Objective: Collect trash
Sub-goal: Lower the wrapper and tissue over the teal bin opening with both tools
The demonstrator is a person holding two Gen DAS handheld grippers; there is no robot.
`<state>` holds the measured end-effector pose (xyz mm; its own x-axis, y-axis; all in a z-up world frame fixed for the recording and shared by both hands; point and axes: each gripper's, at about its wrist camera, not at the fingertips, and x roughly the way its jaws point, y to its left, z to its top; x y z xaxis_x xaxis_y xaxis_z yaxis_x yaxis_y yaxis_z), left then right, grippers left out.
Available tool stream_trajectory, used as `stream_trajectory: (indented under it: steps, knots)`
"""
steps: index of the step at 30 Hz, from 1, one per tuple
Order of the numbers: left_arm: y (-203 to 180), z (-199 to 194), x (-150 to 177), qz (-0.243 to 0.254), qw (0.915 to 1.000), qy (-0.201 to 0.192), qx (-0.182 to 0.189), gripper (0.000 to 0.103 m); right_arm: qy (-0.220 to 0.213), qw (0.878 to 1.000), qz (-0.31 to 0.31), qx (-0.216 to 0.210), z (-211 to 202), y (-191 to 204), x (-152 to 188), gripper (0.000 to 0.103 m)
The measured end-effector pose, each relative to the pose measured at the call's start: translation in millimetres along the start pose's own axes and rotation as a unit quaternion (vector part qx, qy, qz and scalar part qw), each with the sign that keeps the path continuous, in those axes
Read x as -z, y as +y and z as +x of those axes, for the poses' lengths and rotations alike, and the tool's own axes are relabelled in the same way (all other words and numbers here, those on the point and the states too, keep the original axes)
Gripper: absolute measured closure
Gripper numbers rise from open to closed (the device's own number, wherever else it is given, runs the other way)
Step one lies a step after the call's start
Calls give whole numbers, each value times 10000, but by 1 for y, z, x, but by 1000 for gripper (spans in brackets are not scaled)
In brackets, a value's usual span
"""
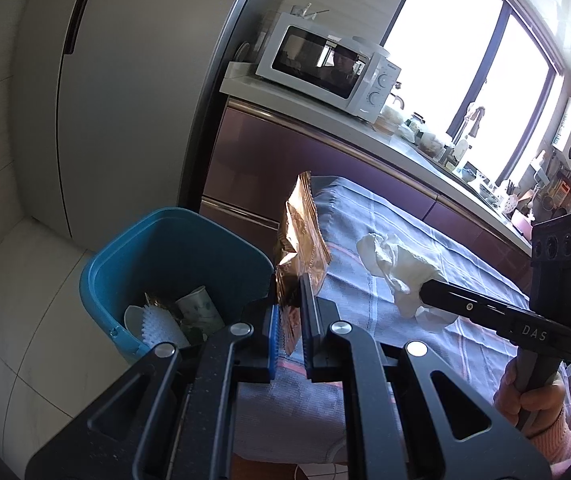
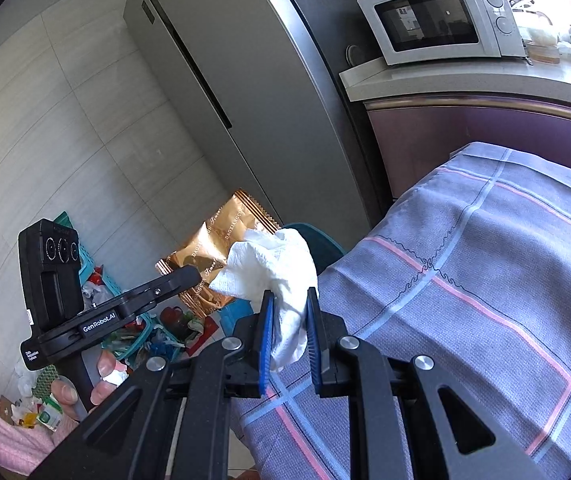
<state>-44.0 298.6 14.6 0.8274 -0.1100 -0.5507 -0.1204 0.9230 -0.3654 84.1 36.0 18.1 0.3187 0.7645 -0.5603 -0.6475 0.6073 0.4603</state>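
A: Item one, far left: round blue plastic waste bin (image 1: 173, 264) on the pale tiled floor. What's in it?

B: A paper cup, a white bristled brush and scraps. It stands just beside the table's end, below your left gripper (image 1: 290, 320).

A: Item two?

B: Crinkled copper-gold foil snack wrapper (image 1: 303, 240). Your left gripper's jaws are pinched together on its lower edge, and it stands upright near the bin's rim, not yet over the opening. I judge it light, stiff enough to hold its shape, and slippery, so you should keep hold on the crimped seam.

A: Item three?

B: Crumpled white paper tissue (image 2: 273, 272). Your right gripper (image 2: 289, 332) has its jaws clamped on the tissue's lower tail, and it hangs over the edge of the blue-grey checked tablecloth (image 2: 485, 280). Soft, nearly weightless, likely to tear if you pull; grip the bunched middle.

A: Further right?

B: White microwave oven (image 2: 441, 16) on the counter, well apart
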Motion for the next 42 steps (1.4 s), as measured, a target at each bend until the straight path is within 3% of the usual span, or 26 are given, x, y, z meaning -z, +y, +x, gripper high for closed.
stream_trajectory:
  steps: [42]
  knots:
    - [28, 7, 0, -259, 9990, -7, -374, 94, 320, 9988, -221, -294, 35, 13, -13, 89]
